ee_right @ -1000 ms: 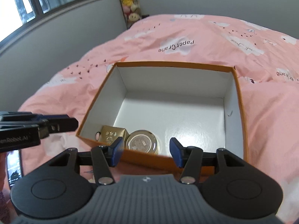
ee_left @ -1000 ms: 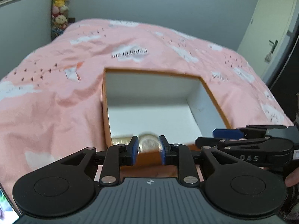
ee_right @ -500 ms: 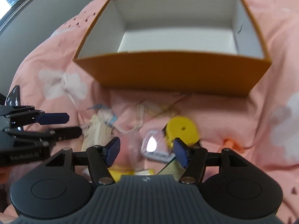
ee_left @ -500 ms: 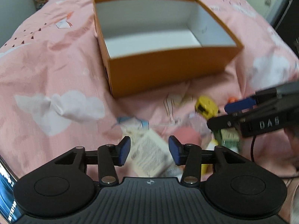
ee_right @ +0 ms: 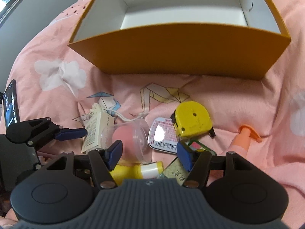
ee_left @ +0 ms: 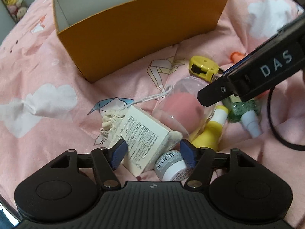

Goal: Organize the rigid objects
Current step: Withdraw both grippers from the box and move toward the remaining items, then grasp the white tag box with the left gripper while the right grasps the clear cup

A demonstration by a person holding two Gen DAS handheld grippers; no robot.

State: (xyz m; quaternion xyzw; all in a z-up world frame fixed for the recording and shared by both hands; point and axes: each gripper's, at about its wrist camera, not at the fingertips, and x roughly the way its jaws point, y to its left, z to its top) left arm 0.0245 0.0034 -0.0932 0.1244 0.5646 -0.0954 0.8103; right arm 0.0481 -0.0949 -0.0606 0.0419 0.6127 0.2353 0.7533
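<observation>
An orange box (ee_left: pixel 143 28) with a white inside stands on the pink bed. In front of it lies a pile of small things. My left gripper (ee_left: pixel 153 152) hangs just over a white printed carton (ee_left: pixel 141 133), which lies between its opening jaws; the pads do not press it. A small grey jar (ee_left: pixel 169 165) sits by its right finger. My right gripper (ee_right: pixel 149 150) is open above a clear case with a pink sponge (ee_right: pixel 124 137) and a red-labelled tin (ee_right: pixel 162 133). A yellow tape measure (ee_right: pixel 192 122) lies just beyond.
A cloth drawstring pouch (ee_left: pixel 108 122), a yellow bottle (ee_left: pixel 209 133), a green bottle (ee_left: pixel 242 108) and a peach pump bottle (ee_right: pixel 242 139) crowd the pile. A phone (ee_right: pixel 11 103) stands at the left. The right gripper (ee_left: pixel 215 85) crosses the left wrist view.
Both grippers dropped from the box's near wall to the pile in front of it. The left let go of a round metal tin at the box and its jaws spread wide.
</observation>
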